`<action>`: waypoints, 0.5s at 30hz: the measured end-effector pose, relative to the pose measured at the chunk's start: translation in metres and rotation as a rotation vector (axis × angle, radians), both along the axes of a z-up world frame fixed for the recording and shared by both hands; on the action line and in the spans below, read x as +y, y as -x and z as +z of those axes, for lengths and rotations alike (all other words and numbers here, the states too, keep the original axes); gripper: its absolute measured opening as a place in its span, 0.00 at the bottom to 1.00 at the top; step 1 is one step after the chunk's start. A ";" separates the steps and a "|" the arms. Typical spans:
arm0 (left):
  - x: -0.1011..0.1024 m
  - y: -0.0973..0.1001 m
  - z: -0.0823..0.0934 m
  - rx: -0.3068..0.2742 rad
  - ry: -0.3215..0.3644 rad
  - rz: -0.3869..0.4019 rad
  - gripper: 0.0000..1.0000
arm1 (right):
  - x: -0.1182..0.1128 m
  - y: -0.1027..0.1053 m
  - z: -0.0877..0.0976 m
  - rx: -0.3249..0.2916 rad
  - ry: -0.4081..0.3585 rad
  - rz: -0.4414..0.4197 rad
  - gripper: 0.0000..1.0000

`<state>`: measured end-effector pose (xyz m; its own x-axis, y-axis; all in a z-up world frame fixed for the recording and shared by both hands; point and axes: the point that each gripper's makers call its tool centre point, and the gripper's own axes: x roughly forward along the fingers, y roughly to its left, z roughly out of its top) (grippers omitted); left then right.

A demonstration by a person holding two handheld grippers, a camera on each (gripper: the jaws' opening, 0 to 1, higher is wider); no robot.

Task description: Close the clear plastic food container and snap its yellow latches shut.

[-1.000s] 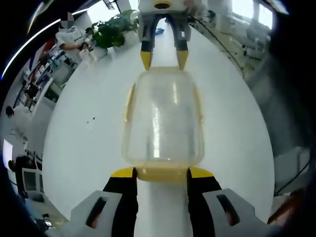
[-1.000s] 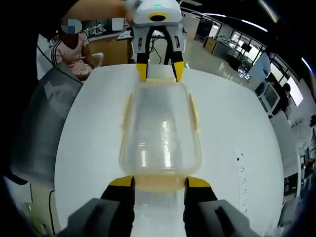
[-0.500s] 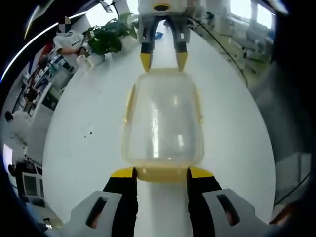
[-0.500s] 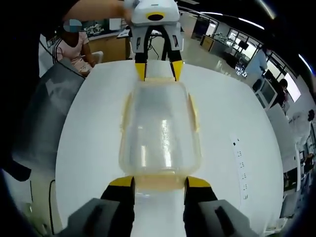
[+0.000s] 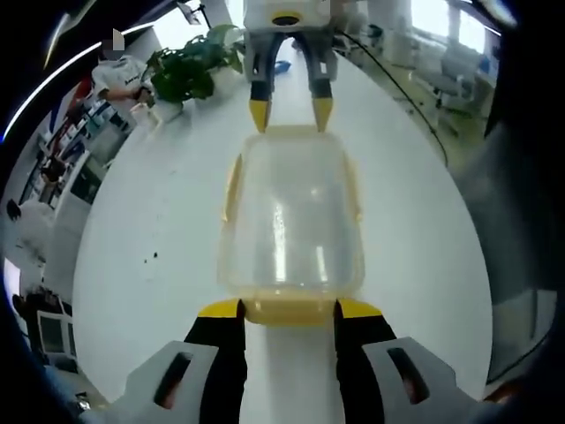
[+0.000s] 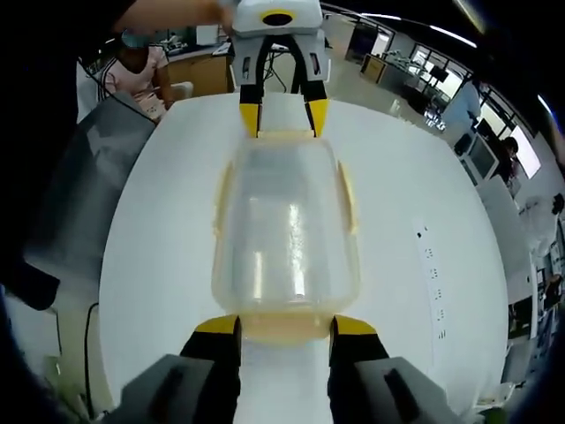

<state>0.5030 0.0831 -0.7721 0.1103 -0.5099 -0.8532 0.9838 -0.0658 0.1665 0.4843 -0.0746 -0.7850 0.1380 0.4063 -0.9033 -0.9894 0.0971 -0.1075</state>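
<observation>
The clear plastic container [image 5: 291, 221] with its lid on lies lengthwise between my two grippers above the white table [image 5: 159, 265]. Yellow side latches [image 5: 231, 185] lie flat along its long edges. My left gripper [image 5: 290, 309] is shut on the near yellow end latch, one jaw at each side of it. The right gripper [image 5: 290, 113] grips the far end, facing me. In the right gripper view the container [image 6: 287, 230] looks the same: the right gripper [image 6: 285, 325] is shut on the near end latch, and the left gripper [image 6: 282, 115] holds the far end.
A potted plant [image 5: 181, 75] and a person [image 5: 119, 75] are at the table's far left. A grey chair back [image 6: 75, 203] stands at the table's left side, with a seated person [image 6: 132, 75] beyond. A power strip [image 6: 430, 283] lies on the right.
The background has slid slightly in both views while the container stays fixed between the jaws. Both grippers keep their hold.
</observation>
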 end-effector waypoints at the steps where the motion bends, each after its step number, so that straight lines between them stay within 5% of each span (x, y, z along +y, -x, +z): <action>1: 0.000 0.000 -0.001 0.001 -0.002 0.003 0.36 | 0.000 0.000 -0.001 0.002 0.000 0.000 0.36; 15: -0.001 0.003 -0.024 0.051 -0.020 0.022 0.36 | -0.001 0.003 -0.023 0.015 0.031 0.005 0.36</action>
<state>0.4999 0.0823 -0.7965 0.0773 -0.4910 -0.8677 0.9923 -0.0465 0.1148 0.4817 -0.0753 -0.8080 0.1224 0.3784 -0.9175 -0.9914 0.0893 -0.0955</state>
